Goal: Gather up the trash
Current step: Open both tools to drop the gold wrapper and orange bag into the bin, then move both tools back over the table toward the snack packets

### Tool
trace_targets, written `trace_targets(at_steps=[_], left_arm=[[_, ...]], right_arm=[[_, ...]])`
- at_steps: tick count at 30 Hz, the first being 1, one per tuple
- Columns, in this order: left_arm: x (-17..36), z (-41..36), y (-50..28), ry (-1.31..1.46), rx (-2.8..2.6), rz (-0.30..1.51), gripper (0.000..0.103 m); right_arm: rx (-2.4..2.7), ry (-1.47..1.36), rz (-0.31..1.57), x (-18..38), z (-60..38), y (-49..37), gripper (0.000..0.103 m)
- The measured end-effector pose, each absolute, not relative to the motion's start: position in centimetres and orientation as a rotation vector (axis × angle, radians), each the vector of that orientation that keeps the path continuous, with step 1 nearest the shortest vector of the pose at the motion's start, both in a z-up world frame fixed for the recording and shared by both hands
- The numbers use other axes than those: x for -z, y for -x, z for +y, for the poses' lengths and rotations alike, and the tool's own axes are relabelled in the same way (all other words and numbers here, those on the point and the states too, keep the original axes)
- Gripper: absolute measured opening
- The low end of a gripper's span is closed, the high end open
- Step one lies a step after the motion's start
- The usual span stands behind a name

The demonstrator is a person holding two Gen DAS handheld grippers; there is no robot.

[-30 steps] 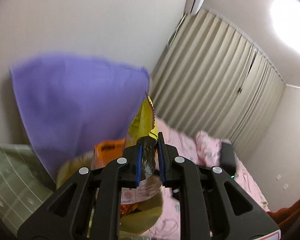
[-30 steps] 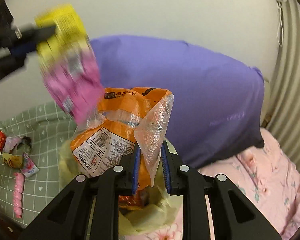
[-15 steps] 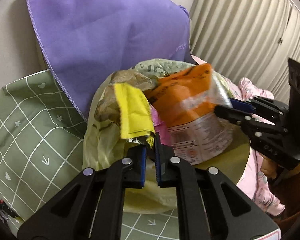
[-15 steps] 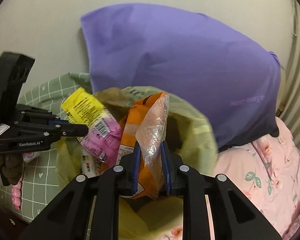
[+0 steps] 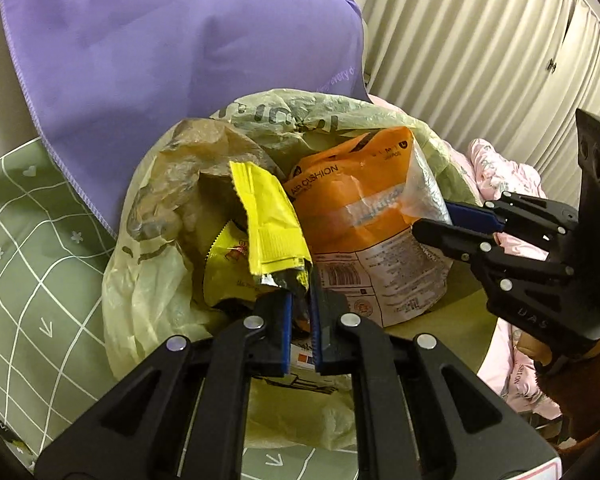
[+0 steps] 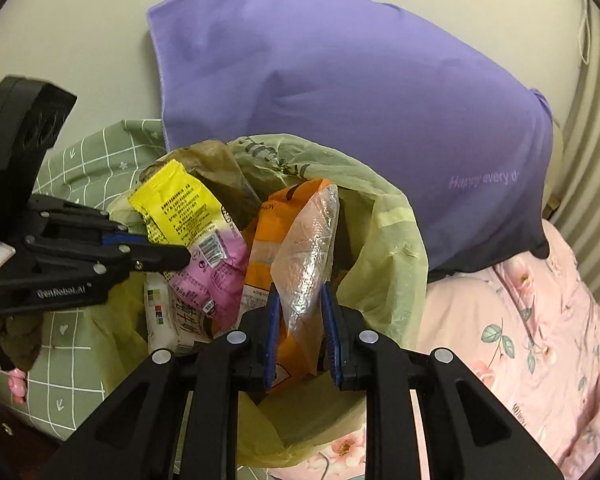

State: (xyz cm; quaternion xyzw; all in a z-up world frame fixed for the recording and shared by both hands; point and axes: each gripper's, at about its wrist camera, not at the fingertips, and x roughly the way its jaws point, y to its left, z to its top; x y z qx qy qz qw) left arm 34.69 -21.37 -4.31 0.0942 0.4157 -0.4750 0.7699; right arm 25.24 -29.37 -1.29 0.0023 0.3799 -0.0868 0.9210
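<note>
over the trash bag (image 5: 148,312), both grippers (image 5: 300,300) (image 6: 300,312) clamp wrappers.

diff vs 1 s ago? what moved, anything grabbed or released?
The left tool carried the yellow-pink wrapper from up high down into the yellow-green trash bag. The right tool lowered the orange package deeper into the same bag. Nothing released: both tools stay shut on their items. The purple pillow and the pink bedding are unchanged.
</note>
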Motion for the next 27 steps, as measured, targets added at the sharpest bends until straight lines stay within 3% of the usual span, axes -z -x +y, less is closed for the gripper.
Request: trace_targets(at_steps=[6, 8, 9, 10, 13, 17, 27], left_arm=[[3.8, -20.3, -35.4, -0.119, 1.062, 0.92, 0.008], [3.5, -19.4, -35.7, -0.053, 1.086, 0.939, 0.021], [3.2, -18.9, -35.7, -0.032, 1.094, 0.942, 0.035], [3.0, -18.4, -35.3, -0.021, 1.095, 0.94, 0.042], [2.1, -17.2, -34.4, -0.027, 1.079, 0.92, 0.047], [0.7, -14.9, -33.2, -0.014, 1.01, 0.879, 0.052], [-1.5, -6.3, -30.9, -0.012, 0.72, 0.696, 0.056]], right_arm=[[0.193, -0.01, 0.768, 1.2, -29.2, -25.2, 0.02], [0.208, -0.012, 0.757, 1.1, -29.2, -24.7, 0.021], [0.207, -0.016, 0.753, 1.1, -29.3, -24.6, 0.022], [0.205, -0.024, 0.752, 1.0, -29.4, -24.4, 0.023], [0.197, -0.041, 0.733, 0.5, -29.6, -23.4, 0.034], [0.195, -0.061, 0.683, -0.4, -29.5, -22.1, 0.05], [0.056, -0.085, 0.534, -3.9, -26.3, -22.0, 0.052]])
